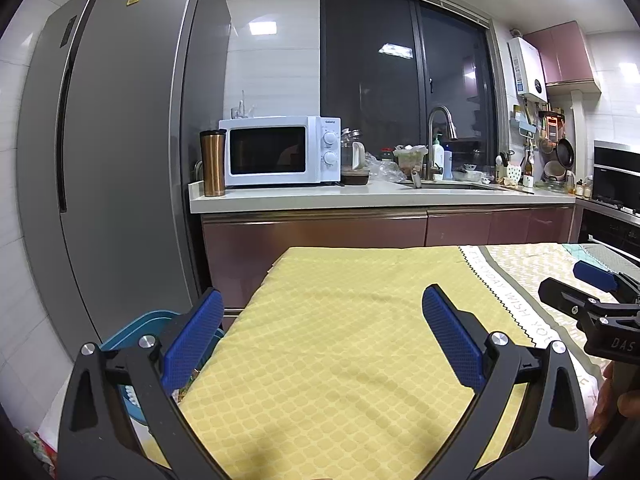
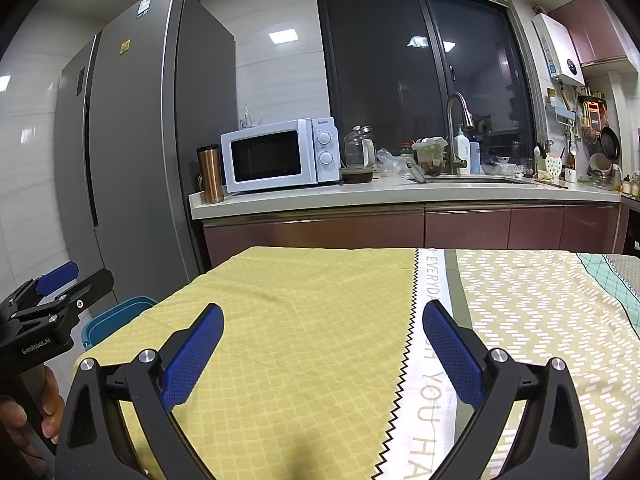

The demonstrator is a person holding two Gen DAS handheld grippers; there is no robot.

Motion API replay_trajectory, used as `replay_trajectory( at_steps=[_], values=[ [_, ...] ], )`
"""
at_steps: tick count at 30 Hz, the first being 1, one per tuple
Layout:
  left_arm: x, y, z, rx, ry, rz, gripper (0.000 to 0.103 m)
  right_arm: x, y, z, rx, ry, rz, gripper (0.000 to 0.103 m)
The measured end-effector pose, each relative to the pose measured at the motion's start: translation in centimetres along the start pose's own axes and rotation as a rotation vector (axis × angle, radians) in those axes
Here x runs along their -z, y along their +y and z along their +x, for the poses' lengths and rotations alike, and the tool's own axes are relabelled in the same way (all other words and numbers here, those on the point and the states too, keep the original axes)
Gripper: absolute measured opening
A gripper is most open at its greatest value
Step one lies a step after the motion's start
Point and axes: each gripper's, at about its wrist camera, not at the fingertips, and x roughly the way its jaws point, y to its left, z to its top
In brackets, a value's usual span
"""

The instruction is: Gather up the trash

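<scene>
My left gripper (image 1: 323, 300) is open above the yellow part of the tablecloth (image 1: 340, 352), with nothing between its blue fingers (image 1: 452, 344). My right gripper (image 2: 323, 316) is open too and holds nothing, over the seam between the yellow cloth (image 2: 304, 320) and the lettered white strip (image 2: 430, 380). Each gripper shows in the other's view: the right gripper (image 1: 592, 288) at the right edge, the left gripper (image 2: 60, 284) at the left edge, held by a hand (image 2: 48, 404). A blue bin (image 1: 136, 328) (image 2: 120, 316) stands on the floor by the table's left edge. No loose trash shows on the cloth.
A tall grey fridge (image 1: 112, 160) stands left of the table, behind the bin. Beyond the table runs a counter (image 2: 400, 196) with a white microwave (image 2: 280, 156), a copper tumbler (image 2: 210, 174), a sink tap (image 2: 456, 120) and clutter. An oven (image 1: 612, 216) sits far right.
</scene>
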Motion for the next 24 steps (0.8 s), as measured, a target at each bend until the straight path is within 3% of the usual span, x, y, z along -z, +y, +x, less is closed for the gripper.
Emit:
replay_trajectory(
  at_steps=[24],
  values=[
    [0.1, 0.1, 1.5, 0.011, 0.004, 0.009, 0.097, -0.2, -0.4, 0.1, 0.003, 0.007, 0.004, 0.096]
  ],
)
